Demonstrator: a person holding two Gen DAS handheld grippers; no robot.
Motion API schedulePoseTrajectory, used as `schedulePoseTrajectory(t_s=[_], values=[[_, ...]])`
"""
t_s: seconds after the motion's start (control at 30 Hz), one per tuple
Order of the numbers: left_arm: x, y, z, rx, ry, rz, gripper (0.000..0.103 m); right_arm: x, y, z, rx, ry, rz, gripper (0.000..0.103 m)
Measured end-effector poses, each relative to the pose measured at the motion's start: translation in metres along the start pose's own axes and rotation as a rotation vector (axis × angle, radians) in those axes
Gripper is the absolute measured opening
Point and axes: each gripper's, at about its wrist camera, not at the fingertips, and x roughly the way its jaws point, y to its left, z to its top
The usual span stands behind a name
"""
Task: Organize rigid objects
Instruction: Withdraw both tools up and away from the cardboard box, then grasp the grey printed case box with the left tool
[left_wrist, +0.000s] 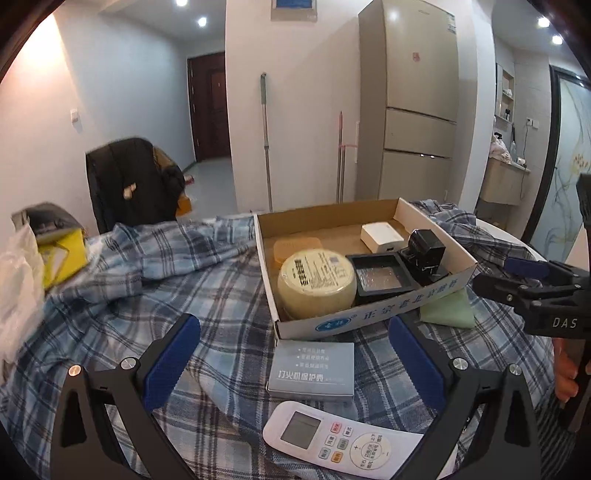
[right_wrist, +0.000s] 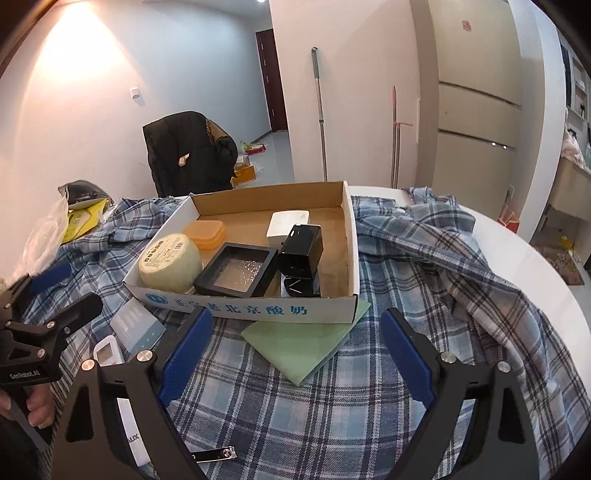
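Both wide-open grippers hover short of the cardboard box (right_wrist: 255, 308); grey box (left_wrist: 312, 369) lies between left gripper's (left_wrist: 295, 365) fingers.

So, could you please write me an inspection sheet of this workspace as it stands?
Surface: white round table draped with a rumpled blue plaid shirt.
Job's things: cardboard box holds a round cream tub, orange case, white box, black tray and black cube. Outside it lie a grey box, remote, green card partly under the box, and nail clipper.
Clutter: plastic bag, yellow pack.
Grippers: left tool open; right tool open; both empty.
Cables: nothing seen.
Surroundings: fridge, mop, jacket on chair.
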Motion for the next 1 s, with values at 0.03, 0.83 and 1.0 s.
schedulePoseTrajectory(t_s=[0.03,0.83,1.0], values=[[0.004,0.002,0.0,-0.01,0.019,-0.018,0.103,0.0,-0.002,0.0,0.01,0.0,-0.001,0.091],[0.07,-0.009,-0.016,0.029,0.354,-0.086,0.068,-0.002,-0.008,0.003,0.037,0.014,-0.018,0.091],[0.06,-0.006,-0.013,0.022,0.298,-0.092,0.066,0.0,-0.011,0.003,0.045,0.032,-0.041,0.091]])
